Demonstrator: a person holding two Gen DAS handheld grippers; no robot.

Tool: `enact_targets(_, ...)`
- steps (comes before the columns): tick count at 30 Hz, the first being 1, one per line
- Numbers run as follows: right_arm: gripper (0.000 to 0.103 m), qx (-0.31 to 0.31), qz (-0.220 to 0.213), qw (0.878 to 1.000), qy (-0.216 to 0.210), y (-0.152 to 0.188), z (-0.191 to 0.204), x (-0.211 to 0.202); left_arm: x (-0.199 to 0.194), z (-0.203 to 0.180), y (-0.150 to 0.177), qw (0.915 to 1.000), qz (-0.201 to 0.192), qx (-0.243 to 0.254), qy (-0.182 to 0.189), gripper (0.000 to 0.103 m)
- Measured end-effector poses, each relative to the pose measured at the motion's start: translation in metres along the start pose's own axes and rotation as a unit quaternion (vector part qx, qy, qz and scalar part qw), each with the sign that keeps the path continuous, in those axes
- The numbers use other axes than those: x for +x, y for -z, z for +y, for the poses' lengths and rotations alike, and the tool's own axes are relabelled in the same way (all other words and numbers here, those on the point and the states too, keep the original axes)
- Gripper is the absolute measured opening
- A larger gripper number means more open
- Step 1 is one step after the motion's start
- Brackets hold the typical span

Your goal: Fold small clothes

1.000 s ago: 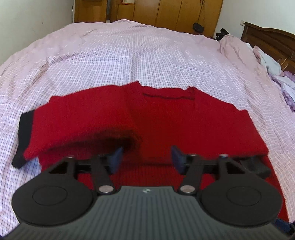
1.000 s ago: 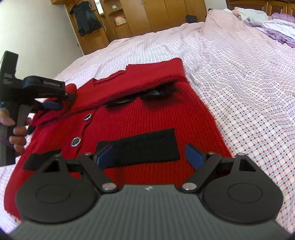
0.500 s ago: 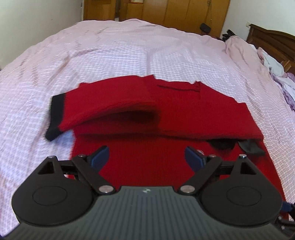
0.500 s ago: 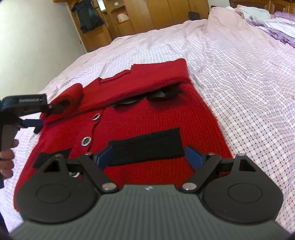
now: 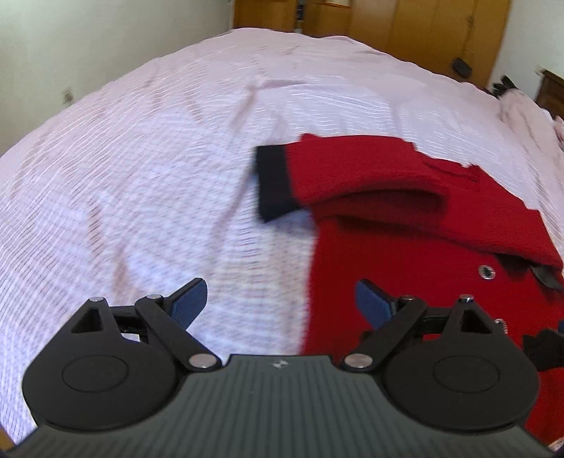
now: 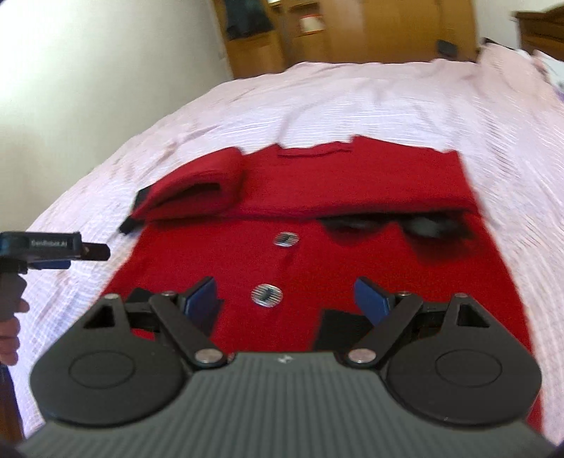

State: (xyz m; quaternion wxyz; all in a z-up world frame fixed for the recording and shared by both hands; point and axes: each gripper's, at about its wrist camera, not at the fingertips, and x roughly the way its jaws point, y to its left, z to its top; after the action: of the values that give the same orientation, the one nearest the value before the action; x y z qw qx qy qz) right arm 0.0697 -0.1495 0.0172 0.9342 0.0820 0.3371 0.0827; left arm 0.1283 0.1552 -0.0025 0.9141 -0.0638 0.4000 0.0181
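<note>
A small red knit cardigan point(image 6: 352, 253) with silver buttons and black trim lies flat on the bed. Its top part is folded over, and the left sleeve with a black cuff point(image 5: 273, 183) lies folded across it. My left gripper point(image 5: 282, 303) is open and empty over the sheet at the cardigan's left edge point(image 5: 317, 282). It also shows at the left of the right wrist view point(image 6: 70, 252). My right gripper point(image 6: 285, 299) is open and empty above the cardigan's lower front, near a silver button point(image 6: 267, 294).
The pink checked bedsheet point(image 5: 141, 169) covers the whole bed. Wooden wardrobes point(image 6: 352, 31) stand at the far end. A dark wooden headboard point(image 5: 551, 95) and heaped clothes are at the right. A white wall point(image 6: 88, 88) runs along the left.
My left gripper has let go of the sleeve, opened wider and pulled back to the left off the cardigan. My right gripper has swung left toward the buttons. Both views are motion-blurred.
</note>
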Motion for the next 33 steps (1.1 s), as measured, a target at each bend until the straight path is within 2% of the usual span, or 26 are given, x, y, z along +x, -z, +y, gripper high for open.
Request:
enact_targets(6,0.086,-0.095,0.006,0.995,-0.014,-0.033,0.049,0.041,-0.004,0.041,0.013,0.9993,0.006,-0.033,-0.015,0.094)
enact_targets(12,0.086,-0.195,0.001,0.981,0.012,-0.066,0.087,0.086,-0.004,0.067,0.022,0.9979,0.014,-0.06,-0.02,0.094)
enact_targets(15,0.086,-0.27,0.0,0.962,0.031,-0.075,0.108,0.112,-0.003,0.074,0.026,0.997,0.02,-0.072,-0.019,0.094)
enact_targets(19,0.086,-0.374,0.003,0.925,0.073,-0.072,0.133,0.147,-0.006,0.075,0.03,0.9967,0.021,-0.078,-0.009,0.094)
enact_targets(21,0.086,-0.395,0.006,0.915,0.082,-0.071,0.139,0.158,-0.004,0.075,0.03,0.9967,0.022,-0.078,-0.006,0.094)
enact_targets(23,0.086,-0.394,0.011,0.916,0.079,-0.072,0.142,0.166,-0.005,0.075,0.029,0.9969,0.021,-0.076,-0.004,0.094)
enact_targets(28,0.086,-0.347,0.014,0.936,0.066,-0.083,0.147,0.18,-0.002,0.074,0.025,0.9973,0.016,-0.072,-0.001,0.094)
enact_targets(31,0.085,-0.328,0.014,0.943,0.058,-0.088,0.149,0.186,0.0,0.075,0.024,0.997,0.014,-0.076,0.001,0.094)
enact_targets(32,0.081,-0.324,0.013,0.944,0.056,-0.088,0.149,0.189,0.0,0.076,0.023,0.9968,0.015,-0.078,0.002,0.094)
enact_targets(33,0.073,-0.32,0.013,0.946,0.05,-0.089,0.149,0.19,0.0,0.076,0.023,0.9967,0.015,-0.079,0.002,0.094)
